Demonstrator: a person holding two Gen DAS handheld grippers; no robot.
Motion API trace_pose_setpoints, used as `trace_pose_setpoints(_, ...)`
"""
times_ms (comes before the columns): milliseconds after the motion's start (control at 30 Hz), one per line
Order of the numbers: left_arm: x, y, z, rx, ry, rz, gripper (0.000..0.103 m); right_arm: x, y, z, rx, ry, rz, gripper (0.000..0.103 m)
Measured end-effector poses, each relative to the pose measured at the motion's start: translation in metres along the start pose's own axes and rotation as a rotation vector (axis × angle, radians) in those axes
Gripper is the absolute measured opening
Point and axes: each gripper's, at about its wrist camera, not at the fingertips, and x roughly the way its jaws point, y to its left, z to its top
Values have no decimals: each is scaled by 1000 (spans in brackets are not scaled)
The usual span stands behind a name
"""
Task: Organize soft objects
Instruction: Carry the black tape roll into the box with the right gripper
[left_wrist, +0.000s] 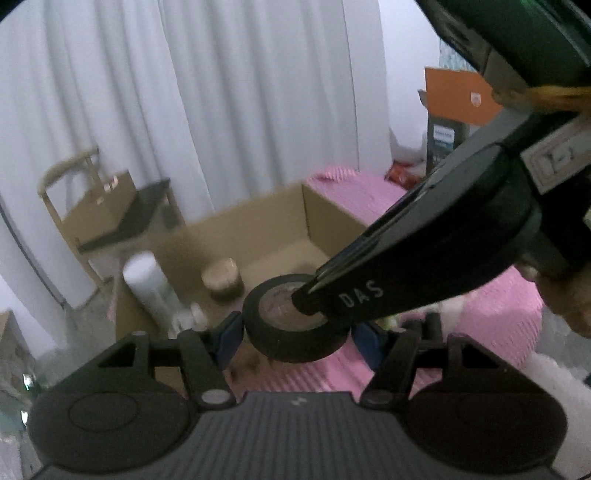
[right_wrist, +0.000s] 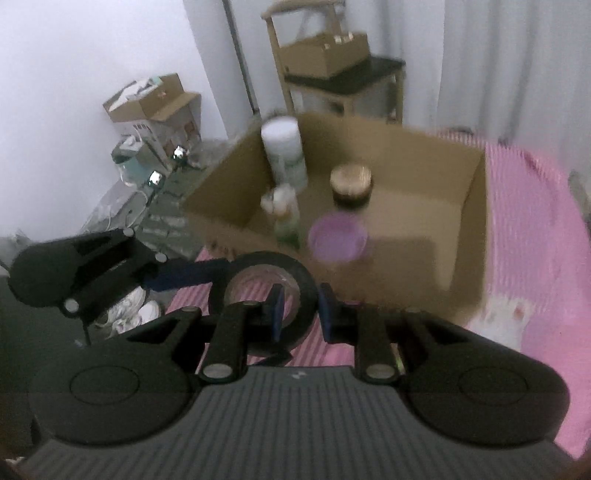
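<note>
four items i see in cardboard box (right_wrist: 476, 206): white canister (right_wrist: 282, 147), gold-lidded jar (right_wrist: 351, 182), purple-lidded tub (right_wrist: 338, 238), small bottle (right_wrist: 286, 218) | black tape roll (left_wrist: 295, 317), held above pink bedding (right_wrist: 532, 236) | left gripper (left_wrist: 297, 334) clamps roll's outside | right gripper (right_wrist: 301, 312) pinches its wall

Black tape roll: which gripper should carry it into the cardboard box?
Probably right. The right gripper pinches the black tape roll's wall; the left gripper only brackets it. The cardboard box lies straight ahead.

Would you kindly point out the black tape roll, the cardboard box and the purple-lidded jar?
black tape roll (left_wrist: 295, 341): left wrist view, outer side wall.
cardboard box (right_wrist: 467, 221): right wrist view, inner right wall.
purple-lidded jar (right_wrist: 338, 238): right wrist view, lid top.
</note>
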Motion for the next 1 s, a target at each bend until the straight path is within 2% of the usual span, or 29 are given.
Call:
trace_pose_setpoints(133,17,11,34,2,-13,8,66,-1,-21,42,-13,-3,10,19)
trace_pose_setpoints(233,45,23,56,-18,7,-6,66,14,-41,74,-23,32,10,19)
trace_pose_setpoints(467,123,47,84,-75,137,-47,65,91,-78,137,-100,218,-19,19)
trace_pose_setpoints(600,156,56,89,-106,217,-68,65,135,-100,158,-113,327,-6,19)
trace_pose_setpoints(767,186,63,93,-147,278,-80,65,169,-113,166,-160,403,1,19)
trace_pose_setpoints(1000,210,76,91,-219,312,-114,65,200,-121,176,-235,478,-6,17)
